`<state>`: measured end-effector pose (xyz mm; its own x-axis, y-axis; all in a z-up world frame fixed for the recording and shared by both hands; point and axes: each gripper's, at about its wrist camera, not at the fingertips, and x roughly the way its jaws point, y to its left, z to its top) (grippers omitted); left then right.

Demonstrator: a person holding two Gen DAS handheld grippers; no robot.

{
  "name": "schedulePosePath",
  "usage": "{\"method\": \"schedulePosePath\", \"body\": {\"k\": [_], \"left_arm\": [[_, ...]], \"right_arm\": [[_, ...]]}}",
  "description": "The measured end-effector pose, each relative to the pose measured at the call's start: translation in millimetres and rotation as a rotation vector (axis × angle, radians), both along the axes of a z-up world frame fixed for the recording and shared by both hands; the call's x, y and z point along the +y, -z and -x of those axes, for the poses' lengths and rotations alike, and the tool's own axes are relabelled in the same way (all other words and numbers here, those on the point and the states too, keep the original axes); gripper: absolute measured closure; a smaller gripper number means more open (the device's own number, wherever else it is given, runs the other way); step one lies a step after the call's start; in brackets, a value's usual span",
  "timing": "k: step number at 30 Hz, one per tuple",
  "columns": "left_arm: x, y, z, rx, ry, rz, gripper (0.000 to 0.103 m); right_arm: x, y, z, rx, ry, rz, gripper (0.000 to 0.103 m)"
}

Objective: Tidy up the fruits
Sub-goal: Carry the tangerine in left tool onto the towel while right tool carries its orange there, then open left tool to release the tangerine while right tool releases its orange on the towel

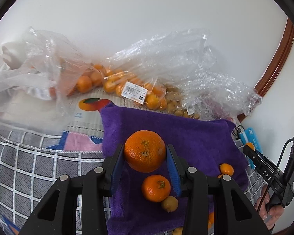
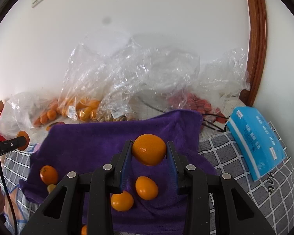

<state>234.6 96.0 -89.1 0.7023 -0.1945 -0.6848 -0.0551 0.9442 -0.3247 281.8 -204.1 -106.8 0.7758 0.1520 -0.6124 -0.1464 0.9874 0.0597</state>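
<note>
**Ana:** Between the left gripper's (image 1: 145,156) blue pads a large mandarin (image 1: 145,150) is sitting, clamped on both flanks and hanging above the purple towel (image 1: 196,137). The right gripper (image 2: 149,153) is doing the same with a smooth kumquat (image 2: 149,152), its jaws closed on it about as tight as they go.

**Ben:** So both are carrying fruit to the towel. What makes a clean set-down, in your view?

**Ana:** I'd say lowering each fruit until it is touching the cloth before releasing, since round fruit is likely to roll. Sorting by kind looks sensible: a smaller mandarin (image 1: 155,188) and a pale yellowish fruit (image 1: 169,203) are lying touching each other just under the left jaws, while two loose kumquats (image 2: 146,187) are lying under the right ones.

**Ben:** Anything crowding them?

**Ana:** Those fruits below are the main thing; dropping onto one could knock it off the towel. Beside the towel, on the checked cloth (image 2: 245,166), a blue box (image 2: 256,141) is lying, clear of the work.

**Ben:** And further back?

**Ana:** Crumpled clear plastic bags (image 1: 166,58) are heaping against the wall, one holding more orange fruit under a price label (image 1: 134,92), another something red that I cannot make out.
</note>
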Motion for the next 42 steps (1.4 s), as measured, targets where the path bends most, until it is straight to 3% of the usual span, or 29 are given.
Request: {"method": "schedulePosePath", "body": {"k": [16, 31, 37, 42], "left_arm": [[-28, 42, -33, 0.104, 0.072, -0.053, 0.063], [-31, 48, -36, 0.144, 0.092, -0.075, 0.063], [-31, 42, -34, 0.141, 0.098, -0.077, 0.063], [-27, 17, -16, 0.093, 0.09, -0.082, 0.054]], "right_arm": [[7, 50, -34, 0.116, 0.0, 0.015, 0.068], [17, 62, -35, 0.149, -0.011, 0.045, 0.068], [19, 54, -25, 0.121, -0.002, 0.08, 0.057], [20, 27, -9, 0.08, 0.011, 0.084, 0.044]]}}
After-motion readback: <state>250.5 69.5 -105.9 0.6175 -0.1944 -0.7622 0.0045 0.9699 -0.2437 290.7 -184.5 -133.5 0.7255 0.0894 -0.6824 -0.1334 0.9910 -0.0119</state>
